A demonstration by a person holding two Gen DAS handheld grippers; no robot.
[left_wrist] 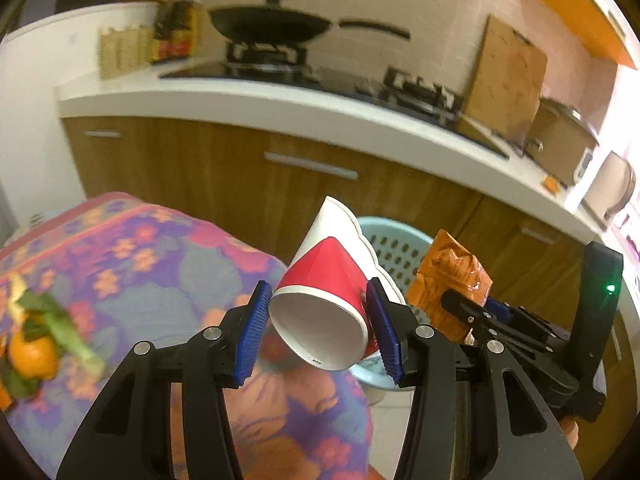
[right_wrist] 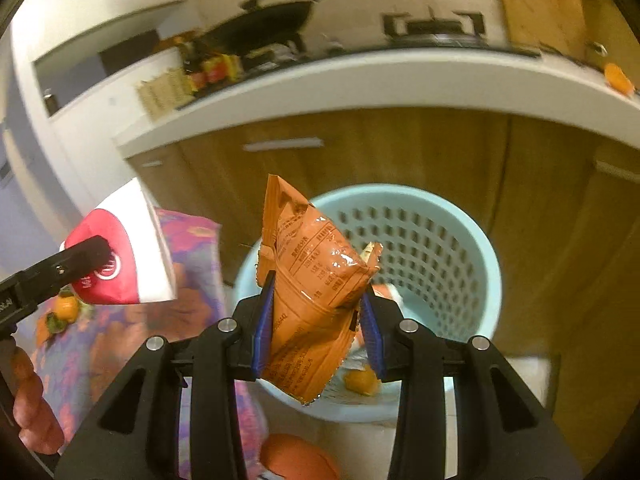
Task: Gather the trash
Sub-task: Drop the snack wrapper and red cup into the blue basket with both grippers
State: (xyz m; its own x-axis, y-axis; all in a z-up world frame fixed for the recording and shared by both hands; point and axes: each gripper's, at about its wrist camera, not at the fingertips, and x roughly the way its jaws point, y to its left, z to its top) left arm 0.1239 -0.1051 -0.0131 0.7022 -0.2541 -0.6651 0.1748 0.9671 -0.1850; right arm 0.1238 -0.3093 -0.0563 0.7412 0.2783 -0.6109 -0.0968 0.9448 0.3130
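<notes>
Paper cup (left_wrist: 324,300), red and white, sits pinched between the blue pads of the left gripper (left_wrist: 320,332), open mouth facing the camera, at the right edge of the floral tablecloth (left_wrist: 160,264). Right gripper (right_wrist: 316,324) pinches an orange snack wrapper (right_wrist: 312,280) above the near rim of the pale blue perforated bin (right_wrist: 460,248), where an orange peel scrap (right_wrist: 362,380) lies inside. More peel and green scraps (left_wrist: 36,340) rest far left on the cloth.

Paper cup (left_wrist: 324,304) between left tongs (left_wrist: 318,334), wrapper (right_wrist: 310,292) between right tongs (right_wrist: 318,330) above bin (right_wrist: 460,216), desk (left_wrist: 160,280) left, cabinets (left_wrist: 224,168) behind.
</notes>
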